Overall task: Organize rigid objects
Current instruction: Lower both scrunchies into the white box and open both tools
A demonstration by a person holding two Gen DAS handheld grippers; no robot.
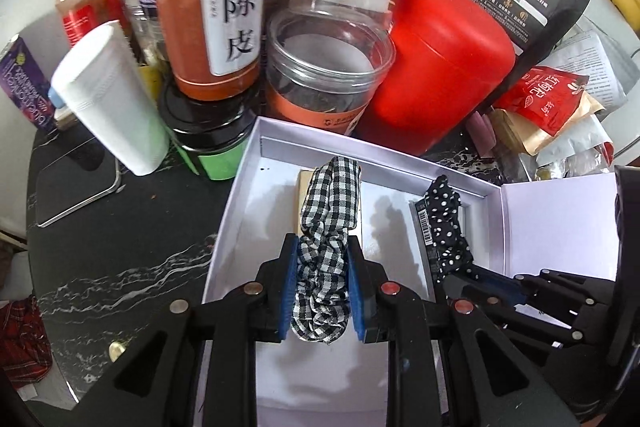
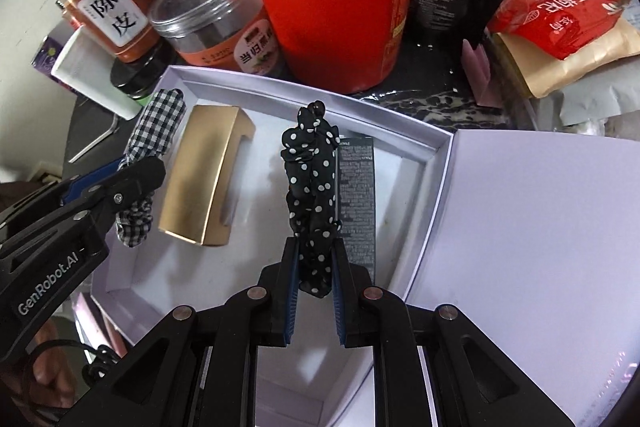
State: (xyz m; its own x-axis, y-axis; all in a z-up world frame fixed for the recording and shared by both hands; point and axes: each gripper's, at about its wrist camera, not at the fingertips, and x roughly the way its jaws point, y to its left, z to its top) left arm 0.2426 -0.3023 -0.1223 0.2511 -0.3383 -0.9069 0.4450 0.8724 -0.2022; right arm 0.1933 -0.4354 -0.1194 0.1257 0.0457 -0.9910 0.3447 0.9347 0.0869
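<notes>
Two scrunchies were in hand at this entry, one per gripper, both hanging over the open white box (image 2: 434, 143). My left gripper (image 1: 323, 291) was closed tight on the checked scrunchie (image 1: 328, 227), pads pinching its lower folds so the loop stood out ahead of the fingers. My right gripper (image 2: 314, 291) was likewise clamped on the black polka-dot scrunchie (image 2: 312, 183), pointing almost straight down into the box. I judged the grip near one end was chosen so the free loop could be laid flat on the box floor.

Inside the box lay a gold carton (image 2: 208, 175), just beside the checked scrunchie in the right wrist view, and a dark printed carton (image 2: 358, 195) directly behind the dotted one. Whether either scrunchie touched the floor or the cartons I could not tell. The box lid (image 2: 532, 227) lay folded open to the right.

Behind the box, on the dark marbled table (image 1: 120, 251), stood a red canister (image 1: 444, 67), a clear jar (image 1: 328, 67), a tall amber jar (image 1: 212, 15) and a white tube (image 1: 108, 99); these were crowded against the far wall, leaving the box as the only tidy slot.
</notes>
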